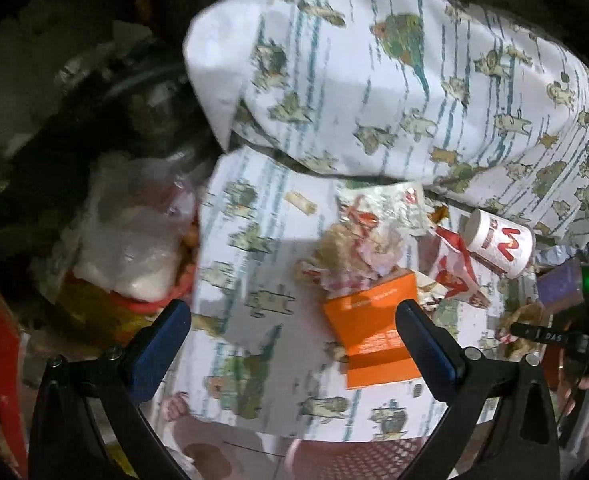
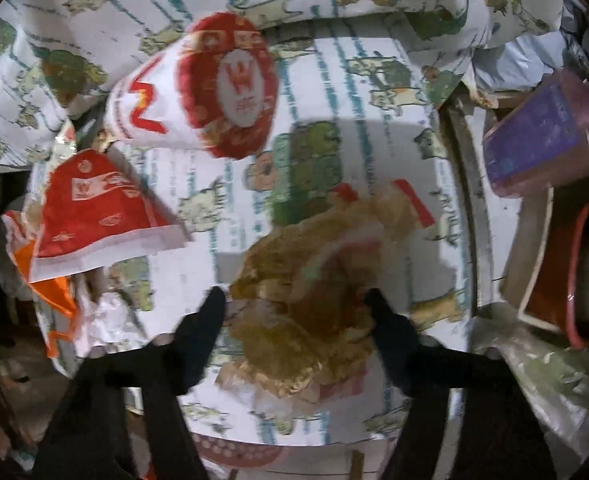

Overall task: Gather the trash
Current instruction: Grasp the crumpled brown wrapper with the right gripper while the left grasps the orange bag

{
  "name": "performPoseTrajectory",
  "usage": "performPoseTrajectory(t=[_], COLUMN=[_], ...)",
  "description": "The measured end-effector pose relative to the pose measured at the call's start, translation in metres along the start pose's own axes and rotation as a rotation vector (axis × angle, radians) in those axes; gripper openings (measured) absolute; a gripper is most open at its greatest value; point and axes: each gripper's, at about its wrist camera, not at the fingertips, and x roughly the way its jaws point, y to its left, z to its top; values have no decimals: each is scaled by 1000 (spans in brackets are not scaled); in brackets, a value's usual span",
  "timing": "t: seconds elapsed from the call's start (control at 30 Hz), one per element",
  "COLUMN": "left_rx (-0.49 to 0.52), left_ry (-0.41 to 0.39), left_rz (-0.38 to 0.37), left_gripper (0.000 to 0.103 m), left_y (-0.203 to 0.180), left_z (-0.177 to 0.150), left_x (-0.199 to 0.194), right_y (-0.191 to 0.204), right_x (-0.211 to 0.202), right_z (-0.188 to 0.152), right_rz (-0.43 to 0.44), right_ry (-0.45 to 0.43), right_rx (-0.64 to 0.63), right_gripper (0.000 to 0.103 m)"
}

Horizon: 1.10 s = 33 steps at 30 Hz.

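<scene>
A: Crumpled greasy wrapper [image 2: 306, 304]: lies on the cat-print sheet [image 2: 374, 80], between the right gripper [image 2: 296, 300]'s fingers; whether the pads press it, I cannot tell.

B: Left gripper [image 1: 294, 320]: jaws apart, empty, over the orange carton [image 1: 374, 336].

A: Risk: thin paper may tear, or the fingers may pinch the sheet too.

B: Only the left view shows the clear plastic bag [image 1: 130, 232]; only the right shows the purple bottle [image 2: 542, 140]. The paper cup [image 2: 198, 88] appears in both.
</scene>
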Motion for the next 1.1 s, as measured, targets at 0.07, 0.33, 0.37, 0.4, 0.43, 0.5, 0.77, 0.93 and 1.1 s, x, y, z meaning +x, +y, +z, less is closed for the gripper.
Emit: performPoseTrajectory(t=[0.07, 0.33, 0.37, 0.4, 0.43, 0.5, 0.77, 0.93, 1.1], left_rx=[-20, -31, -52, -83, -125, -195, -142, -80, -64], left_ry=[38, 179, 195, 212, 226, 236, 292, 216, 74], left_rz=[-76, -125, -143, -172, -190, -191, -154, -203, -211], left_gripper=[103, 103, 103, 103, 103, 103, 77, 69, 69], left_y=[-6, -41, -41, -40, -39, -35, -49, -52, -43], left_z=[-1, -7, -7, -6, -5, -4, -4, 0, 4], left_x=[13, 71, 77, 83, 90, 101, 126, 91, 36], right_y=[9, 45, 48, 50, 52, 55, 47, 27, 26], right_x=[-4, -51, -56, -61, -67, -76, -100, -112, -125], right_z=[-4, -31, -34, -37, -40, -43, -37, -37, -41], right_rz=[20, 195, 208, 229, 253, 256, 47, 90, 170], right_ry=[-2, -65, -66, -70, -77, -105, -261, -292, -368], right_rx=[-10, -56, -58, -58, -63, -91, -169, -109, -99], right_gripper=[46, 40, 40, 40, 40, 40, 40, 40, 40])
